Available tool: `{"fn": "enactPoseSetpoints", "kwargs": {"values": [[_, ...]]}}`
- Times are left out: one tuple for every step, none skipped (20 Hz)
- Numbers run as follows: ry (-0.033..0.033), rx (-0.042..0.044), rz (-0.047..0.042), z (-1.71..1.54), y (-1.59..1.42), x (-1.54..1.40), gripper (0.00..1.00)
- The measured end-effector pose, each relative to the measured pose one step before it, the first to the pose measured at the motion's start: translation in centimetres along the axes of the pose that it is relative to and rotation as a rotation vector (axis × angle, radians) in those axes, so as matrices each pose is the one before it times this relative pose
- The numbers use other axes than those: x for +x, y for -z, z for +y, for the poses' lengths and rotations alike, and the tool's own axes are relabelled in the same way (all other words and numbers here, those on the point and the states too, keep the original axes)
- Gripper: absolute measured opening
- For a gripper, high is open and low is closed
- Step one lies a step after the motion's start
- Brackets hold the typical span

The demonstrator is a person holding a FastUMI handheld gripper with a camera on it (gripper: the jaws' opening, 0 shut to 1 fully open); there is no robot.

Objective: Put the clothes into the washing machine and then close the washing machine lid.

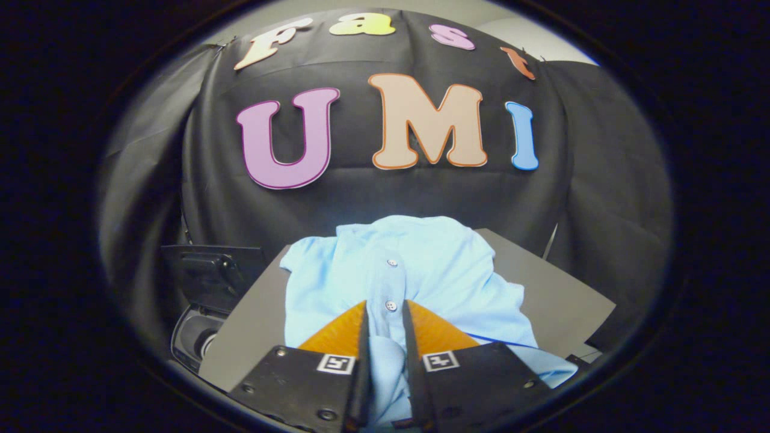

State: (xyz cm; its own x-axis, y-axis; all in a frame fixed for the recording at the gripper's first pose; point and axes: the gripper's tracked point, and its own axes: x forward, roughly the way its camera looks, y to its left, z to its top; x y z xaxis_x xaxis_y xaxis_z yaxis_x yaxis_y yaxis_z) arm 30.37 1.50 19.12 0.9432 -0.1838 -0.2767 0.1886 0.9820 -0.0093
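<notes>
A light blue buttoned shirt (421, 270) lies crumpled on a grey table (559, 294), spreading ahead of the fingers and to their right. My gripper (385, 310) is shut on the shirt: a fold of its button placket is pinched between both fingers, with one button right at the tips. To the left and lower than the table stands the washing machine (198, 325), its dark lid (210, 273) raised and the drum opening showing beneath it.
The table's left edge runs close beside the open machine. Bare grey tabletop (252, 331) lies between the shirt and that edge. The black cloth wall (361, 204) hangs just behind the table.
</notes>
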Motion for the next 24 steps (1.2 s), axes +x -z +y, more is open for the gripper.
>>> {"fn": "enactPoseSetpoints", "kwargs": {"values": [[-0.01337, 0.02133, 0.00092, 0.743, 0.005, -0.153, 0.21], [-0.03994, 0.02506, -0.00850, 1.517, -0.017, -0.117, 0.20], [-0.04493, 0.02688, -0.00894, 1.733, 0.072, -0.115, 0.16], [-0.03845, 0.02338, -0.00936, 1.825, 0.207, -0.038, 0.16], [-0.03211, 0.01356, -0.00413, 1.821, 0.270, -0.028, 0.15], [-0.02900, 0.00467, -0.00014, 1.697, 0.381, -0.029, 0.15], [-0.03408, -0.00045, 0.00138, 1.975, 0.227, 0.072, 0.15], [-0.04016, 0.00418, 0.00154, 2.114, 0.478, 0.158, 0.15], [-0.04912, 0.01415, -0.00519, 2.497, 0.079, 0.145, 0.15], [-0.05706, 0.01897, -0.00400, 2.560, 0.369, 0.441, 0.15], [-0.04890, 0.01674, -0.00444, 2.493, 0.198, 0.629, 0.14], [-0.04404, 0.01104, -0.00183, 2.271, 0.698, 0.532, 0.14], [-0.04137, -0.00256, 0.00205, 2.039, 0.596, 0.802, 0.15], [-0.01840, -0.01663, 0.01876, 1.397, 1.125, 0.980, 0.15], [-0.00593, -0.03538, 0.03408, 0.888, 1.256, 0.991, 0.15], [-0.00208, -0.03936, 0.02381, 0.393, 0.906, 0.908, 0.15], [-0.00064, -0.02631, 0.00863, 0.516, 0.586, 0.900, 0.15], [-0.00317, -0.01107, 0.01727, 0.403, 0.738, 0.828, 0.15], [-0.01653, 0.00240, 0.01240, 0.497, 0.474, 0.912, 0.21], [-0.03054, 0.01893, -0.00372, 0.856, -0.067, 0.736, 0.26], [-0.01755, 0.02090, -0.00099, 0.578, -0.066, 0.319, 0.32], [-0.00782, 0.01036, -0.00019, 0.313, 0.001, 0.118, 0.37], [0.00044, -0.00336, -0.00501, 0.105, 0.095, 0.415, 0.43], [0.00587, -0.00773, -0.00496, -0.141, -0.187, -0.219, 0.43]]}}
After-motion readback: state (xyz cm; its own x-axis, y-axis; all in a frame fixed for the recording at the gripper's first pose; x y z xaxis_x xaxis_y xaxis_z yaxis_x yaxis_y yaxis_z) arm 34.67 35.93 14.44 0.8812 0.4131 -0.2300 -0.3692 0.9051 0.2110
